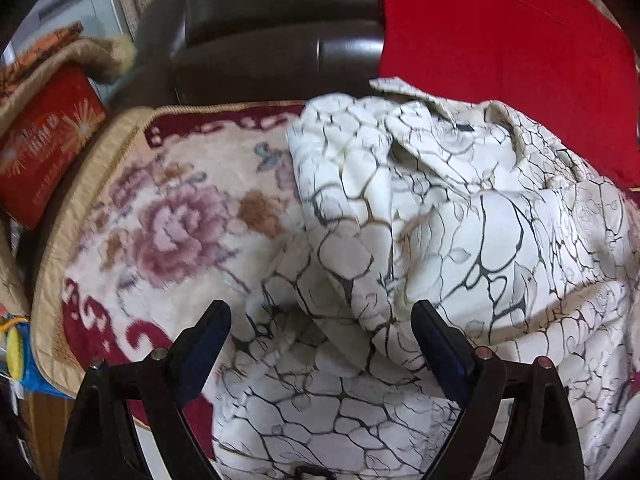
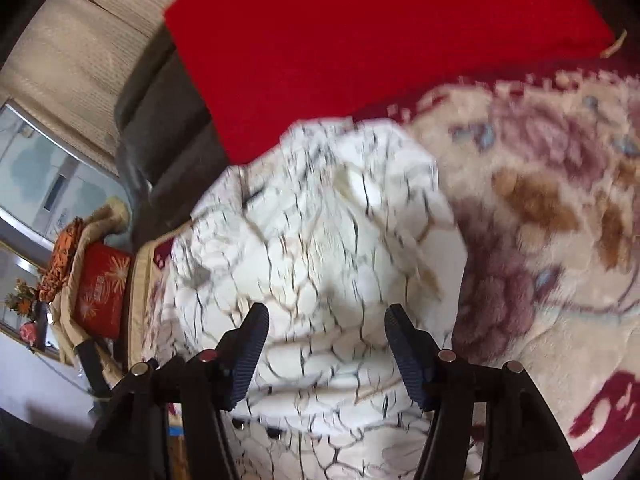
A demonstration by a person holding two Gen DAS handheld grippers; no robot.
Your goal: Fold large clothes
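Note:
A large white garment (image 1: 440, 240) with a black crackle pattern lies crumpled on a floral blanket (image 1: 168, 216). Its collar (image 1: 432, 132) shows at the far side. My left gripper (image 1: 320, 312) is open just above the garment's near folds, with nothing between the fingers. In the right wrist view the same garment (image 2: 320, 240) lies bunched below, blurred by motion. My right gripper (image 2: 326, 316) is open above it and holds nothing.
A red cloth (image 1: 500, 32) covers the sofa back behind the garment and also shows in the right wrist view (image 2: 360, 40). Dark sofa cushions (image 1: 280, 28) sit beyond. A red box (image 1: 44, 148) and fringed throw lie at the left. The blanket (image 2: 560, 220) extends right.

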